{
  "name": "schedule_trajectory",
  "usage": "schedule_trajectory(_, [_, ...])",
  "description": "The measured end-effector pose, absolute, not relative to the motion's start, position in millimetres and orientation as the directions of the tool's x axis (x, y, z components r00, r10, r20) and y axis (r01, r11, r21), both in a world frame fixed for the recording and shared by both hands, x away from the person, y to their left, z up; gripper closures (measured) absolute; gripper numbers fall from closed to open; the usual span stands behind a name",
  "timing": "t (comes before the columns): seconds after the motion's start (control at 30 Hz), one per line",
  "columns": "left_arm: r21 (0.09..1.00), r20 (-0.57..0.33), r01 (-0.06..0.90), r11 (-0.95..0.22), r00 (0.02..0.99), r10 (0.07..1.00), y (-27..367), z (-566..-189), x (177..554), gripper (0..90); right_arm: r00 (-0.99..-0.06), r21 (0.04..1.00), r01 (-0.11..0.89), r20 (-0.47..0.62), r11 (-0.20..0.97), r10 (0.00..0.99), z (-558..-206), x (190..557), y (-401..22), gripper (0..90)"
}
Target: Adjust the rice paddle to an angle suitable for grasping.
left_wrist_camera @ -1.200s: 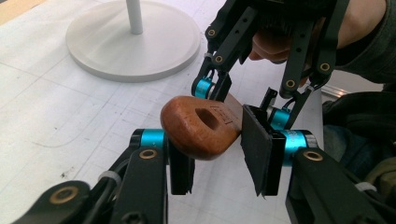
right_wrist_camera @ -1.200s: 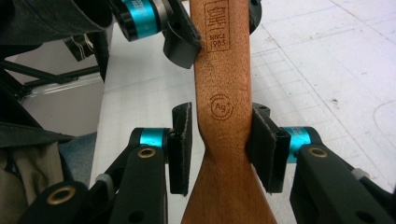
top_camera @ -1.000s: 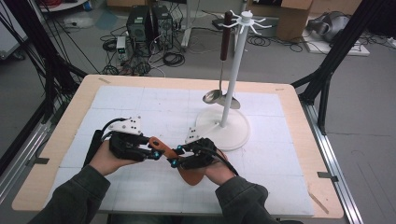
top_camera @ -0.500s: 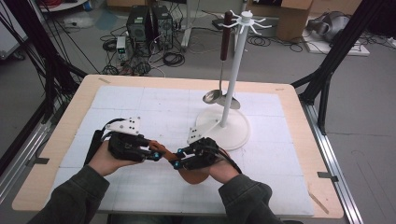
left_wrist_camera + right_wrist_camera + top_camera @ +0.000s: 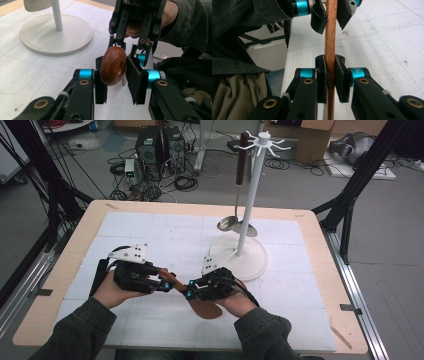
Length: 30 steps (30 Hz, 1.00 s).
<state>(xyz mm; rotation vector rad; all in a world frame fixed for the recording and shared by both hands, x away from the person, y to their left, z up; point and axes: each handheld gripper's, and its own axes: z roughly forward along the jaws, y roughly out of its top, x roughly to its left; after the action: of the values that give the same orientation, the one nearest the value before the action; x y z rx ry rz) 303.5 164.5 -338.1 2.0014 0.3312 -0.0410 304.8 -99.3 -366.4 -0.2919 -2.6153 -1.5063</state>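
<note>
A brown wooden spatula point(image 5: 204, 308) hangs between my two grippers over the front of the table. My left gripper point(image 5: 167, 285) holds the rounded handle end with its hole point(image 5: 113, 65) between its pads; its jaws have just eased open a little, and the pads still touch the wood. My right gripper point(image 5: 189, 293) faces it from the right. Its jaws have just been closing, and the pads point(image 5: 322, 82) now press on the handle point(image 5: 331, 45) farther down. The left gripper point(image 5: 331, 15) sits at the top of the right gripper view.
A white hook stand point(image 5: 248, 205) on a round base point(image 5: 250, 262) rises just behind my right hand. A metal ladle point(image 5: 234, 223) with a dark handle hangs from it. The white gridded mat point(image 5: 150, 235) covers the wooden table point(image 5: 320, 250).
The right gripper's jaws have narrowed onto the spatula handle. Both hands have stayed almost in place, and the spatula has hardly shifted.
</note>
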Motion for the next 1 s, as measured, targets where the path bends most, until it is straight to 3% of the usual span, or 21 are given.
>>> schedule_trajectory(0.43, [0.882, -0.181, 0.255, -0.397, 0.960, 0.215, 167.9, -336.8, 304.2, 67.5, -0.975, 0.865, 0.224, 0.197, 0.449, 0.105, -361.3, 303.9, -104.7, 82.4])
schedule_trajectory(0.73, [0.889, -0.164, 0.231, -0.395, 0.967, 0.197, 166.3, -335.3, 300.6, 77.8, -0.975, 0.862, 0.222, 0.197, 0.455, 0.104, -364.6, 303.2, -99.2, 82.2])
schedule_trajectory(1.0, [0.889, -0.163, 0.232, -0.394, 0.966, 0.200, 164.8, -334.9, 300.6, 78.8, -0.976, 0.854, 0.219, 0.187, 0.472, 0.116, -363.9, 302.7, -97.7, 77.9])
